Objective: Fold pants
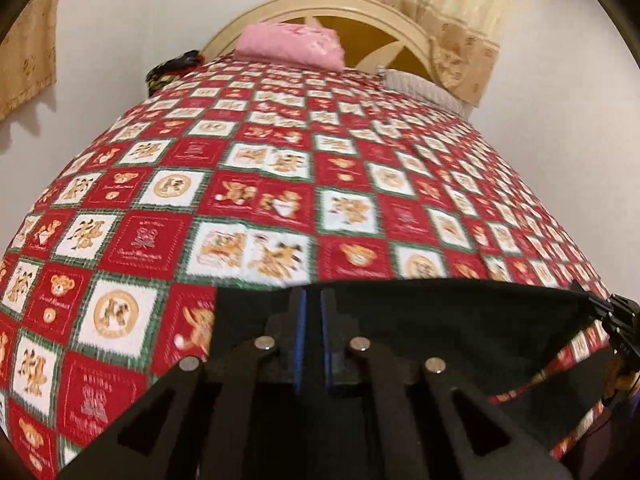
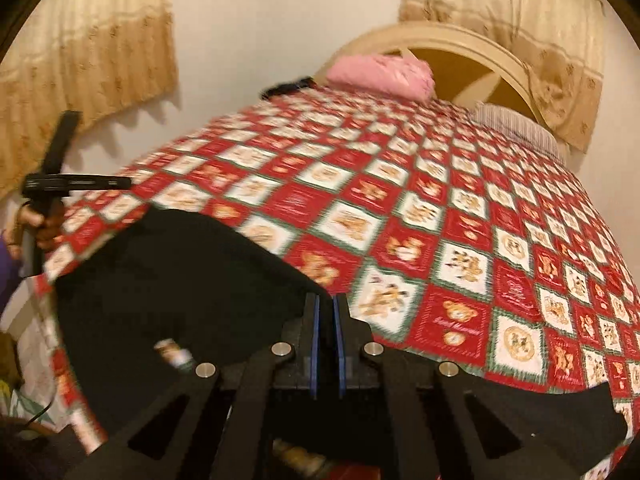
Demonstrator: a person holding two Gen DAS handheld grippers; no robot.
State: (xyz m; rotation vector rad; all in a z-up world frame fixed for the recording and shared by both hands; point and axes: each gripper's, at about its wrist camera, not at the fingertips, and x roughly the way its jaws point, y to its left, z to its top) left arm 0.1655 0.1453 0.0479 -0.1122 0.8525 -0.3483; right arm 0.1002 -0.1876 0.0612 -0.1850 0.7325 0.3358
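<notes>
The black pants (image 1: 460, 328) hang stretched between both grippers over the near end of the bed. My left gripper (image 1: 313, 300) is shut on the pants' top edge. The right gripper shows at the far right of that view (image 1: 618, 320), at the cloth's other end. In the right wrist view my right gripper (image 2: 326, 308) is shut on the pants (image 2: 180, 280), which spread to its left. The left gripper (image 2: 60, 184) and the hand holding it show at the left edge there.
The bed has a red, white and green teddy-bear quilt (image 1: 280, 168). A pink pillow (image 1: 292, 46) and a striped pillow (image 1: 420, 86) lie by the cream headboard (image 1: 320, 6). Beige curtains (image 2: 88, 60) hang on the white wall.
</notes>
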